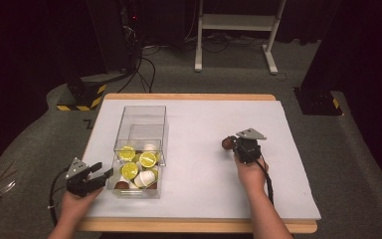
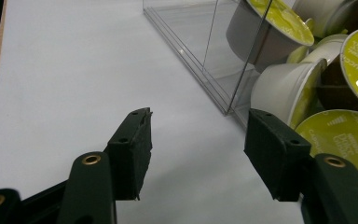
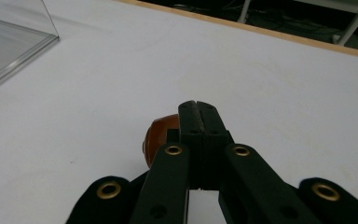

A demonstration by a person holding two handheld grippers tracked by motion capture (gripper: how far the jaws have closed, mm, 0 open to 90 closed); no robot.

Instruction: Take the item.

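A clear plastic box (image 1: 140, 130) stands left of the table's middle, and its near end holds several coffee capsules (image 1: 147, 159) with lime-green, white and brown tops. My left gripper (image 1: 105, 170) rests by the box's near left corner. In the left gripper view it (image 2: 198, 135) stands open over bare table, the box wall (image 2: 205, 46) and the capsules (image 2: 345, 135) just off its right jaw. My right gripper (image 1: 236, 143) is right of centre, low over the table. Its jaws (image 3: 198, 105) meet flat, pinching the edge of a brown capsule (image 3: 158, 135) (image 1: 227, 143) that bulges out by the left jaw.
The white table top (image 1: 204, 189) has a wooden edge all round. The box's far half holds nothing. Beyond the table stand a white desk frame (image 1: 238, 30), cables and a black stand with yellow-black tape (image 1: 82, 97) on grey carpet.
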